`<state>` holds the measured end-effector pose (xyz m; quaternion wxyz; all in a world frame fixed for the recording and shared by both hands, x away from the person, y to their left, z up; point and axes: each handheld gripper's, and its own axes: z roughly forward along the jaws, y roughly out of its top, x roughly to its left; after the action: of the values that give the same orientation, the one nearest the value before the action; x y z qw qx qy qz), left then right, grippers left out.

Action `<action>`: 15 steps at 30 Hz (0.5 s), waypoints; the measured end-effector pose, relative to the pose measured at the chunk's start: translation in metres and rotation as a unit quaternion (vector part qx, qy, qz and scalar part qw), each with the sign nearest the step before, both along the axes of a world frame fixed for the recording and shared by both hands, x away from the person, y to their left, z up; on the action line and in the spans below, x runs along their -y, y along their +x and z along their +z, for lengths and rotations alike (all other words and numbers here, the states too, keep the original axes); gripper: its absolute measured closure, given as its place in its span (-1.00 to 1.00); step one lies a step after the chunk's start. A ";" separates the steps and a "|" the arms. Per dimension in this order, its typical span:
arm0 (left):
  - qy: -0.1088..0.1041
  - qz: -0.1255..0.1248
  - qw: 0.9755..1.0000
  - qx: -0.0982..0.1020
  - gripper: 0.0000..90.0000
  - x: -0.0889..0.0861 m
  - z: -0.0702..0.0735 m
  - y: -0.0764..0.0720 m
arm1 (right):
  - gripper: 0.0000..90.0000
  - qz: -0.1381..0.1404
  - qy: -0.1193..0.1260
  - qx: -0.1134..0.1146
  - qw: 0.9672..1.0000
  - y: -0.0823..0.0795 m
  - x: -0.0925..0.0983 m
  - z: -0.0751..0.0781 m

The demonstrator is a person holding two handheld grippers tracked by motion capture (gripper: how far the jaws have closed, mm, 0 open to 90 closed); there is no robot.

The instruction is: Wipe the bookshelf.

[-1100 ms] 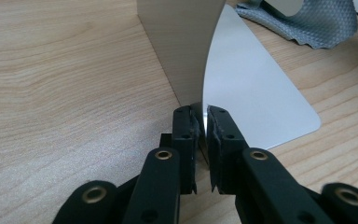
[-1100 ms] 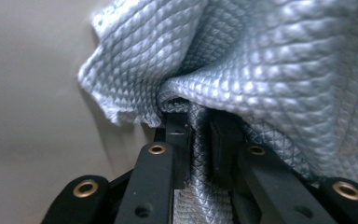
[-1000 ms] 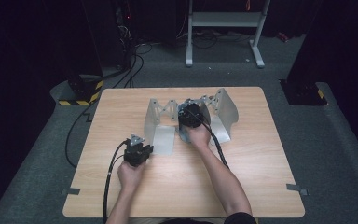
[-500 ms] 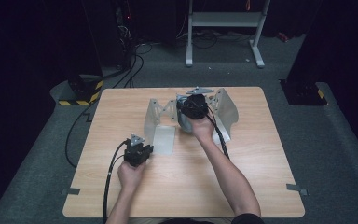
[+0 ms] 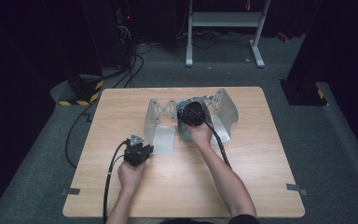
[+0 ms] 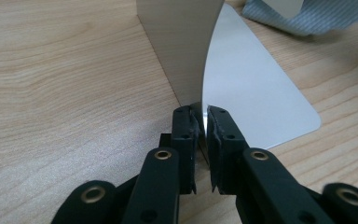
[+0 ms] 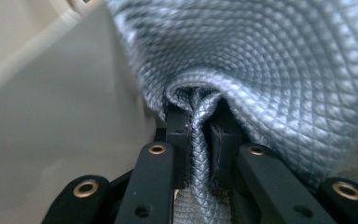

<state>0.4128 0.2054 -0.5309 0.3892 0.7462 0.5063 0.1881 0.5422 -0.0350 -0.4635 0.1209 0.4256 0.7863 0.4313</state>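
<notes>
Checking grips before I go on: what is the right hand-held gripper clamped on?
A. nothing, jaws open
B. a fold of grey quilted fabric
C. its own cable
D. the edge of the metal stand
B: in the right gripper view the right hand-held gripper has its jaws pinched on a fold of the grey quilted fabric.

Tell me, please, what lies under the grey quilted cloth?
The quilted cloth, pinched by the right gripper, drapes over the metal rack. The wooden table lies below; anything beneath the folds is hidden.

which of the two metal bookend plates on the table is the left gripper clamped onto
The left metal plate, nearer the person's left hand; the left gripper pinches its upright edge. The right plate stands by the grey quilted fabric.
</notes>
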 end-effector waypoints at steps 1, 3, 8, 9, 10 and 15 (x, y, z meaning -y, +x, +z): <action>0.000 0.001 1.000 0.000 0.80 0.000 0.000 0.000 | 0.81 0.001 0.003 -0.003 1.000 0.002 0.000 -0.004; -0.001 0.002 1.000 -0.001 0.80 0.000 0.000 0.000 | 0.81 0.002 0.003 -0.012 1.000 0.003 -0.001 -0.009; -0.001 0.002 1.000 -0.001 0.80 0.001 0.000 0.000 | 0.81 0.000 -0.006 -0.025 1.000 0.005 -0.002 -0.022; 0.001 0.002 1.000 0.000 0.80 0.001 0.000 0.000 | 0.81 -0.001 -0.008 -0.031 0.999 0.006 -0.003 -0.025; 0.003 0.002 1.000 0.001 0.80 0.001 0.000 0.000 | 0.81 0.001 -0.011 -0.034 0.999 0.007 -0.003 -0.028; 0.004 0.002 1.000 0.001 0.80 0.001 0.000 0.000 | 0.81 0.003 -0.024 -0.023 0.999 0.001 -0.004 -0.034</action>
<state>0.4129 0.2044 -0.5308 0.3866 0.7467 0.5065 0.1911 0.5432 -0.0311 -0.4980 0.1119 0.4301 0.8000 0.4032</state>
